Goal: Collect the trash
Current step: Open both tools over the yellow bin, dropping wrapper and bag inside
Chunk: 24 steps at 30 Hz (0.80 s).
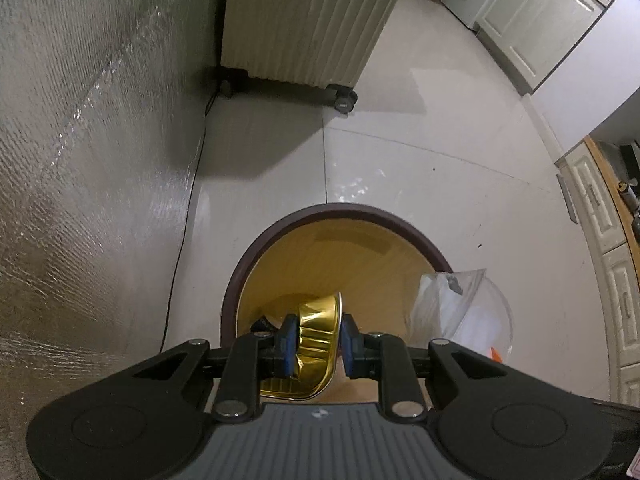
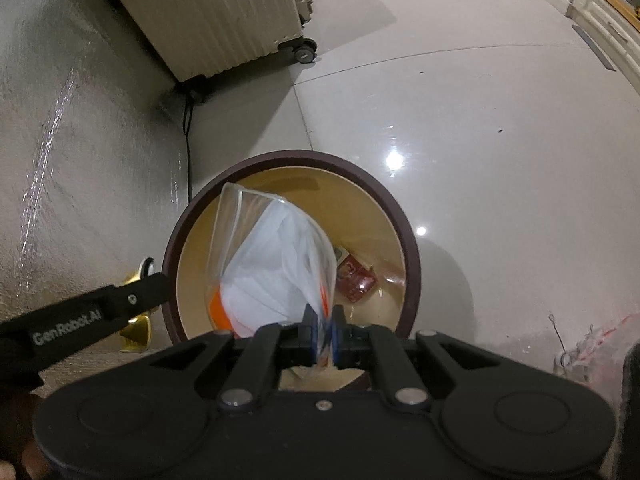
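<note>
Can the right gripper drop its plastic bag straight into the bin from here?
Probably yes. The right gripper holds the clear plastic bag over the open mouth of the bin, nothing between them. The left gripper, with its gold foil tray, is off to the side.

Both wrist cameras looked steeply down from close above the round bin [image 1: 256, 256] [image 2: 408, 236], sharing it, the tiled floor [image 1: 420, 184] [image 2: 460, 120] and the ribbed suitcase [image 1: 304, 20] [image 2: 208, 8].
</note>
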Each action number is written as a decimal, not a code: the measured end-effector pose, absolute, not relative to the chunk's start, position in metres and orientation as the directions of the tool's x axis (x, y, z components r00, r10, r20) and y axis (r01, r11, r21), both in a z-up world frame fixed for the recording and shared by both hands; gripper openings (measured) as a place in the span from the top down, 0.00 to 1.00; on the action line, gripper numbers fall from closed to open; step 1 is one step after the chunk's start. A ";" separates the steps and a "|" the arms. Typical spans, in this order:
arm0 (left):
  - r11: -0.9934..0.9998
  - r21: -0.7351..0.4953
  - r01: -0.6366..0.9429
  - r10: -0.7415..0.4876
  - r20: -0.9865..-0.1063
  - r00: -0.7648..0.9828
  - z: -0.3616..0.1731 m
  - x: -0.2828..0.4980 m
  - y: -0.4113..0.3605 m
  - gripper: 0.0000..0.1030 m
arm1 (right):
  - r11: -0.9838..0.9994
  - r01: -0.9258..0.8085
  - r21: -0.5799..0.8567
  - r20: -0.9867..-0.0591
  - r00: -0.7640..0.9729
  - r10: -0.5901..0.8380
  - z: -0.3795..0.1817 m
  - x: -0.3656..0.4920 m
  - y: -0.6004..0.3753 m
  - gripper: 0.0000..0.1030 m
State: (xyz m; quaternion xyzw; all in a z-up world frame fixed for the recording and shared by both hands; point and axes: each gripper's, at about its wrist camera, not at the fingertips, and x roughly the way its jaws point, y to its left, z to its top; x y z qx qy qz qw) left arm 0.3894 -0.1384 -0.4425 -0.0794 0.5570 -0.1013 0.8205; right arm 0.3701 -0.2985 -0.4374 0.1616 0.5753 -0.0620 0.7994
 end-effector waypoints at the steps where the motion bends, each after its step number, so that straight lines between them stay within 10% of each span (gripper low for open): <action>1: 0.965 -0.252 0.077 -0.262 -0.898 0.354 -0.444 0.390 -0.138 0.77 | 0.941 0.280 0.191 -0.940 0.330 0.092 -0.438 0.368 -0.299 0.93; 17: 0.955 -0.279 0.099 -0.296 -0.892 0.340 -0.458 0.392 -0.142 0.77 | 0.930 0.279 0.240 -0.925 0.356 0.132 -0.447 0.369 -0.311 0.92; 24: 0.956 -0.278 0.089 -0.292 -0.900 0.324 -0.460 0.391 -0.141 0.70 | 0.926 0.295 0.235 -0.927 0.355 0.122 -0.447 0.368 -0.317 0.73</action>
